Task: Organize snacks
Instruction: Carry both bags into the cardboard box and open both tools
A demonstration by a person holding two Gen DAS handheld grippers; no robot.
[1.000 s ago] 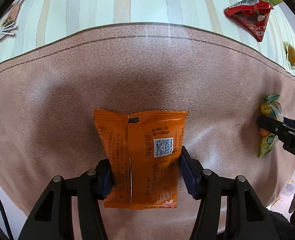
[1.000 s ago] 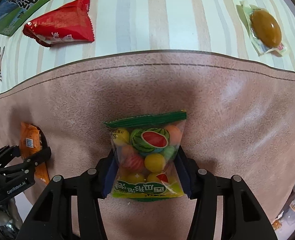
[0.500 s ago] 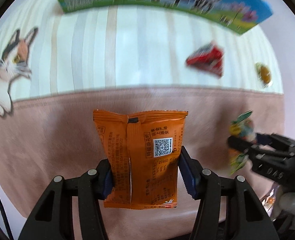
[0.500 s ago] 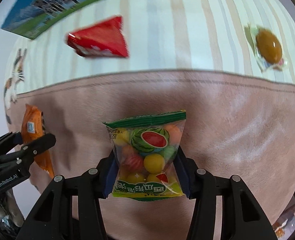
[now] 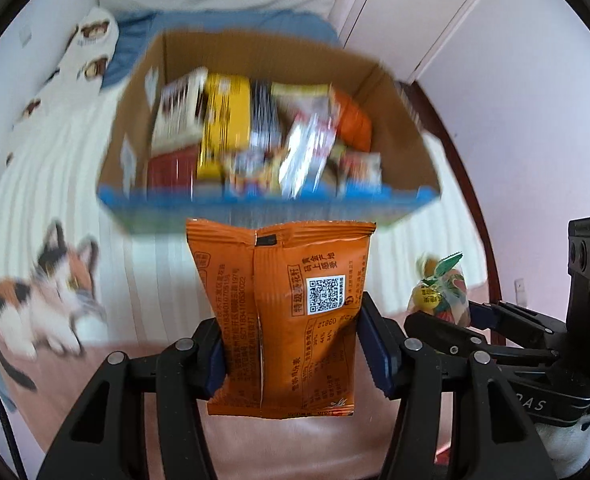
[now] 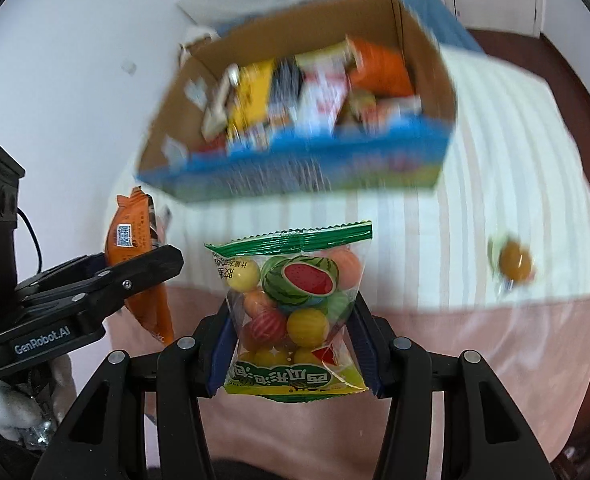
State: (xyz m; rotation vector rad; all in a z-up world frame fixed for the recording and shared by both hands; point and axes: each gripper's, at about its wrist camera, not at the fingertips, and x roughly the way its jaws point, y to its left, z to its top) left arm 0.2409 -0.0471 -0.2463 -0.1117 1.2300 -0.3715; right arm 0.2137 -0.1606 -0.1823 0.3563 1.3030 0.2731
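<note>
My left gripper [image 5: 295, 344] is shut on an orange snack packet [image 5: 283, 312], held upright above the bed; the packet also shows in the right wrist view [image 6: 135, 240]. My right gripper [image 6: 291, 340] is shut on a clear bag of fruit-shaped candies [image 6: 295, 304] with a green top; this bag also shows at the right of the left wrist view [image 5: 441, 292]. An open cardboard box [image 5: 399, 120] with a blue front, holding several snack packs, stands ahead of both grippers on the striped bedsheet; it also shows in the right wrist view [image 6: 431, 52].
A wrapped brown candy [image 6: 513, 262] lies on the striped sheet right of the box. A cat print [image 5: 47, 300] is on the sheet at the left. A pink-brown blanket [image 6: 495, 360] covers the near part. White wall and wardrobe doors [image 5: 435, 12] stand behind.
Both grippers have lifted and tilted up with their packets still held. The view swung from the blanket to the open box of snacks, which is now in front.
</note>
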